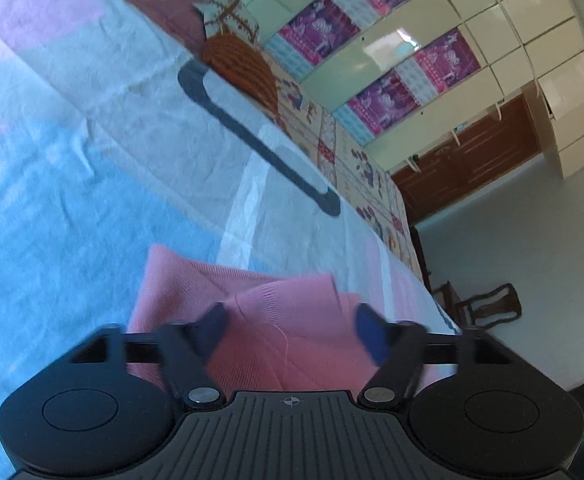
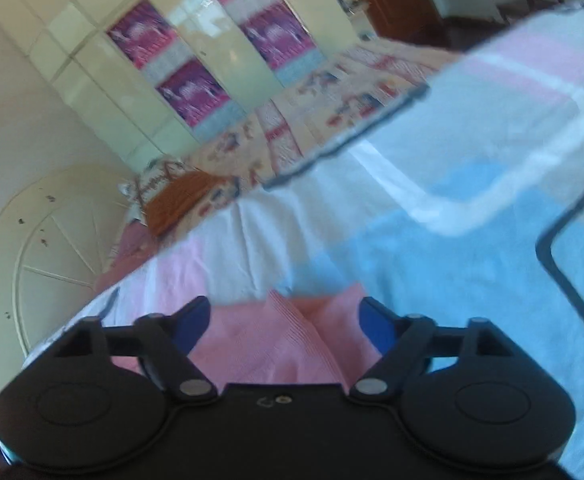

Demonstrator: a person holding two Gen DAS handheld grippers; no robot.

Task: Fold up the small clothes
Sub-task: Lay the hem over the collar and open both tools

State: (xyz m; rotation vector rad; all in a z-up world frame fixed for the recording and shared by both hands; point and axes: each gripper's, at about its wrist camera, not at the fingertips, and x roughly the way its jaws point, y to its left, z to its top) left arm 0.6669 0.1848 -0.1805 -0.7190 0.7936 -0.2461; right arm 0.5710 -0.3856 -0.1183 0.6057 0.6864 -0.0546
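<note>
A pink knit garment (image 1: 275,320) lies folded and bunched on a bed sheet (image 1: 91,160) patterned in blue, white and pink. My left gripper (image 1: 292,326) is open, its blue-padded fingers spread on either side of the garment's raised fold, close above it. In the right wrist view the same pink garment (image 2: 275,340) lies between the spread fingers of my right gripper (image 2: 281,320), which is open too. Neither gripper holds any cloth. The near part of the garment is hidden under the gripper bodies.
A patterned quilt (image 1: 332,136) and an orange-brown cushion (image 1: 243,68) lie at the far side of the bed. Pale wardrobes with purple posters (image 1: 412,60) line the wall. A wooden chair (image 1: 488,304) stands beyond the bed's edge. A white headboard (image 2: 31,248) curves at the left.
</note>
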